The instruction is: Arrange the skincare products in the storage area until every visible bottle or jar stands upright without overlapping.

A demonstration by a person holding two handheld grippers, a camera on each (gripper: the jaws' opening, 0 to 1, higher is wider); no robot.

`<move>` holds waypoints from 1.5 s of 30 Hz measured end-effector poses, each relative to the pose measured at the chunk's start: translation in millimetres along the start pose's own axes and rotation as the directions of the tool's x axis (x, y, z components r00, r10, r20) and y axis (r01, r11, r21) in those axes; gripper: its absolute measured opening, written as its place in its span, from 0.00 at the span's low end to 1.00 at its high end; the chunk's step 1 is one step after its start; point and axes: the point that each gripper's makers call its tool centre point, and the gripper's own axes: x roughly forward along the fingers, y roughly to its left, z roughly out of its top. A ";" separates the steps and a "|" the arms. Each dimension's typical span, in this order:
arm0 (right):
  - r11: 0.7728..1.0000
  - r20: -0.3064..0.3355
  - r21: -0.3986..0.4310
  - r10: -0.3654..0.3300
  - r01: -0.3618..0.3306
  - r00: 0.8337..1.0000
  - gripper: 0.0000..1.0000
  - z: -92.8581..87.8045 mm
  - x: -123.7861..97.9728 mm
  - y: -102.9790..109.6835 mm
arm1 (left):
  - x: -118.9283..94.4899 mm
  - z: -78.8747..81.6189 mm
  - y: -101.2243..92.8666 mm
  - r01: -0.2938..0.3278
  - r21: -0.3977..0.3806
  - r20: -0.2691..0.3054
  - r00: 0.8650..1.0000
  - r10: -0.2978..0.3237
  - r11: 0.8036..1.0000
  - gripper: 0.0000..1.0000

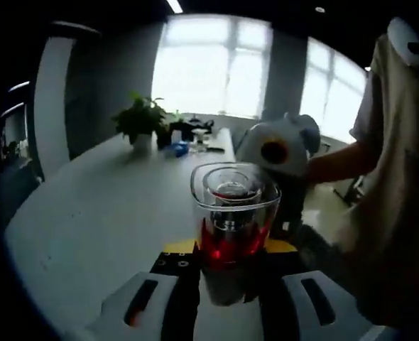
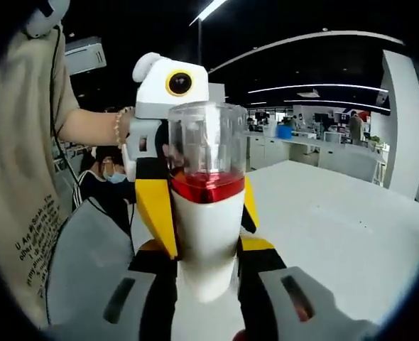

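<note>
Up close in the left gripper view, the left gripper has its jaws clamped on a clear-capped bottle above the white table, the right gripper just behind. Right gripper view: the right gripper also clamps the bottle, left gripper opposite.

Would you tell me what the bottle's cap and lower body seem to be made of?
The cap looks like clear glossy plastic, possibly glass: the gripper behind shows through it. The lower body looks opaque white with a smooth satin finish, likely plastic.
</note>
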 end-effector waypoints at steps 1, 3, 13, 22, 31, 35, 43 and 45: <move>1.000 -0.002 0.005 -0.011 0.011 1.000 0.32 -3.5 0.6 -1.8 | 2.3 -2.6 1.1 0.002 0.002 -0.004 1.000 -0.002 1.000 0.28; 1.000 -0.012 0.008 -0.030 0.030 0.999 0.32 -12.3 2.1 -4.5 | 8.0 -9.2 3.8 0.011 0.003 -0.014 1.000 -0.011 1.000 0.28; 0.996 -0.105 0.010 -0.092 0.094 0.990 0.32 -64.3 8.1 -14.2 | 37.8 -49.2 13.4 0.060 -0.017 -0.062 0.996 -0.061 0.998 0.28; 0.988 -0.143 0.003 -0.151 0.153 0.978 0.32 -92.2 13.2 -22.4 | 55.2 -71.0 21.9 0.078 0.013 -0.110 0.991 -0.076 0.997 0.27; 0.980 -0.183 -0.008 -0.197 0.199 0.963 0.32 -107.9 13.7 -33.1 | 66.4 -79.9 28.7 0.090 0.035 -0.124 0.989 -0.085 0.995 0.27; 0.977 -0.192 -0.012 -0.210 0.211 0.959 0.32 -112.7 15.6 -36.4 | 69.4 -83.8 31.8 0.097 0.043 -0.138 0.986 -0.090 0.994 0.27; 0.973 -0.215 -0.007 -0.228 0.232 0.949 0.32 -122.2 17.9 -44.5 | 75.8 -90.0 39.2 0.101 0.050 -0.152 0.984 -0.092 0.994 0.27; 0.971 -0.228 -0.009 -0.234 0.238 0.945 0.32 -125.0 17.3 -47.5 | 78.0 -90.8 41.0 0.099 0.053 -0.150 0.985 -0.090 0.994 0.27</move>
